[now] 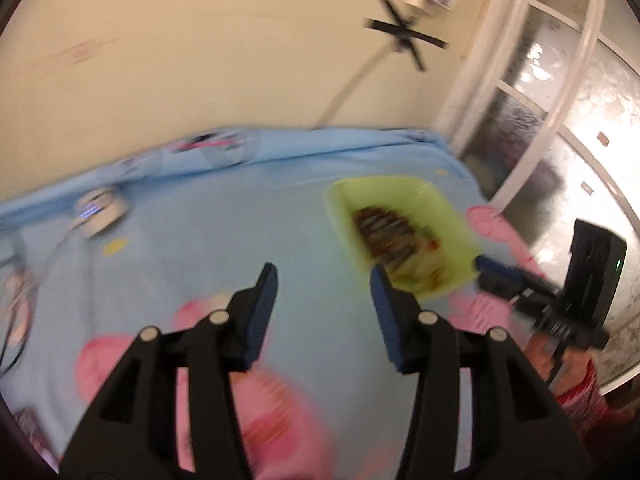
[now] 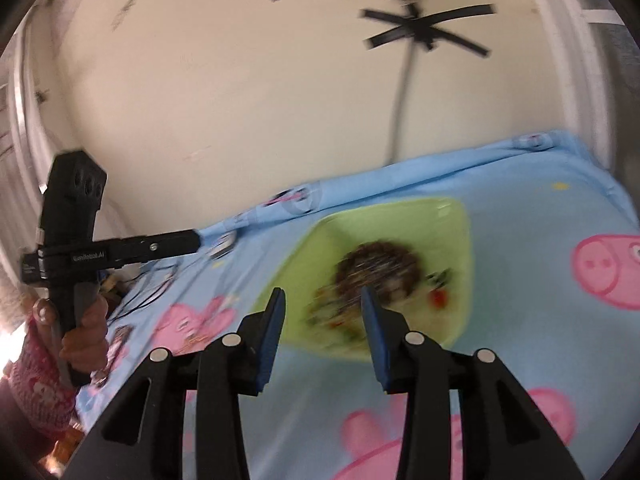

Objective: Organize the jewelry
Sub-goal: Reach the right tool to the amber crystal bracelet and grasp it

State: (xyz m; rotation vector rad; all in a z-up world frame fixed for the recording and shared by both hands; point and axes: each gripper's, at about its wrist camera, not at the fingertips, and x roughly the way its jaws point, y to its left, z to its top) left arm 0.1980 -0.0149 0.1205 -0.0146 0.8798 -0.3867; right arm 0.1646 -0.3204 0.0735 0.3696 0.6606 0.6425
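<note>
Right wrist view shows our right tool [image 2: 322, 296] spread wide, empty, above a green tray [image 2: 456, 240] of blurred jewelry [image 2: 376, 272]. Our left tool [image 1: 324, 276] also gapes empty, tray ahead to its right on the blue sheet [image 1: 200, 240].

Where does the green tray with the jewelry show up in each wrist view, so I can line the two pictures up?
Left wrist: the green tray sits right of centre on the blue sheet, beyond the left gripper, whose jaws are open.
Right wrist: the green tray sits at centre, straight ahead of the open right gripper.
Shared landmark: the black tape cross on the wall above the bed.
</note>
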